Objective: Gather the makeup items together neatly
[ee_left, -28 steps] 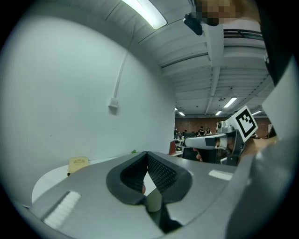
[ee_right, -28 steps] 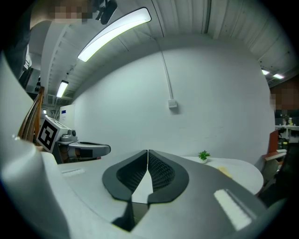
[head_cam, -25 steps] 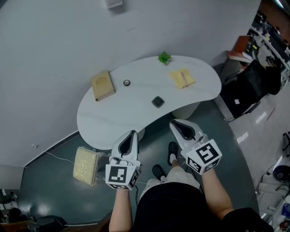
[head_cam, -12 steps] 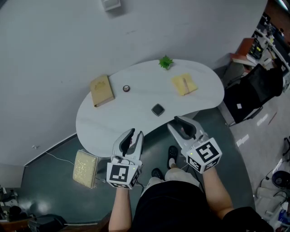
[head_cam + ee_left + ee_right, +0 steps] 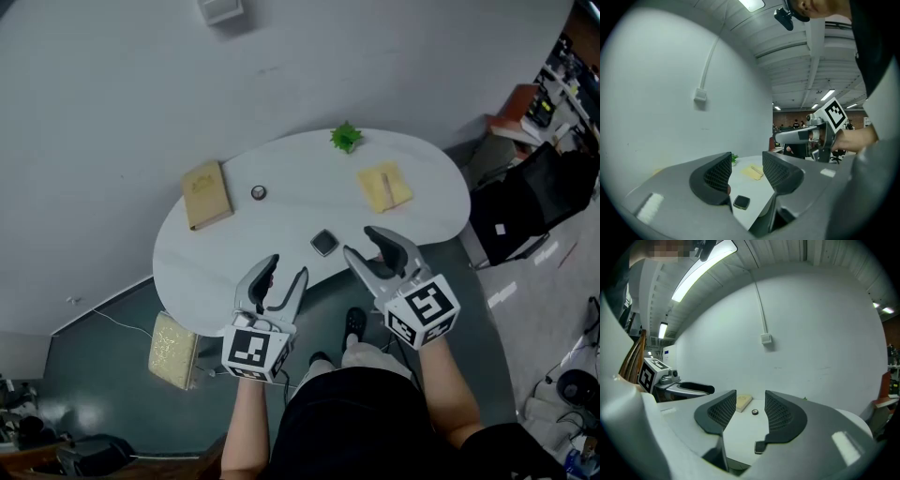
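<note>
As your left tool [image 5: 286, 267] and right tool [image 5: 364, 242] have just been opening, spread and empty, you're on the approach to the worktop [image 5: 216, 272]; next, straddle the near compact [image 5: 324, 243].

The white table [image 5: 281, 216] is lying mostly bare along its near edge, where only the dark square compact [image 5: 324, 243] is sitting mid-way. Farther off, the tan box [image 5: 206, 194] and small round pot [image 5: 258, 192] at left and the yellow pad [image 5: 384, 186] at right are leaving 1 open lane between them, running to the green plant [image 5: 346, 137] and the wall [image 5: 112, 112].
</note>
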`<state>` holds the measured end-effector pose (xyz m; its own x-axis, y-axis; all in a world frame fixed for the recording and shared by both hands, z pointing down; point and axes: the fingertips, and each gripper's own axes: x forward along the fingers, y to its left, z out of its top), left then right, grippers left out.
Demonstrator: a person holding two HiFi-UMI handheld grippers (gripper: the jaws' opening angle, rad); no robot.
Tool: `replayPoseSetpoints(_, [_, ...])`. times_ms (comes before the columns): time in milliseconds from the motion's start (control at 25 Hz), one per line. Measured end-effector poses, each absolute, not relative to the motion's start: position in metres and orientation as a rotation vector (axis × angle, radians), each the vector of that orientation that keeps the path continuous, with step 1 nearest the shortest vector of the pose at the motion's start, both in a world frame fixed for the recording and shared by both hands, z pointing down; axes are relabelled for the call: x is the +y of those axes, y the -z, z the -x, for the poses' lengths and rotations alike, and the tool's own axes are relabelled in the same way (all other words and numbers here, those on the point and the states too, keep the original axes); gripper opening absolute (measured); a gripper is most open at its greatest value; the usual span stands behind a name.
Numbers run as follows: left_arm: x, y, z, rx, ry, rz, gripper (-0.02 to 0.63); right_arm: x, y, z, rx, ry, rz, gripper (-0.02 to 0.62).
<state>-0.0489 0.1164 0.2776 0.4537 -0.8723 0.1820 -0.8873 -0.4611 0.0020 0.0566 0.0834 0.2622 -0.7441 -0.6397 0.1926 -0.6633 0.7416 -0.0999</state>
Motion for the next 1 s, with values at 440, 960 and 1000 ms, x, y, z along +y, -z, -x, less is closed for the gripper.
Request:
replayPoseSetpoints(440, [0.072, -0.302, 0.025, -1.59, -0.322, -2.527, 0.216, 0.034, -0.276, -0.073, -2.803, -0.29, -0.945, 0.184])
replayPoseSetpoints(960, [0.049, -0.355, 0.002, -1.559, -0.453, -2.459, 0.264, 0.007, -0.299, -0.087, -2.813, -0.339, -0.847, 0.184])
replayPoseSetpoints(1000, [0.049, -0.359, 0.001, -1.552, -0.458, -2.455, 0.267, 0.007, -0.3, -0.087, -2.811, -0.342, -0.841, 0.184])
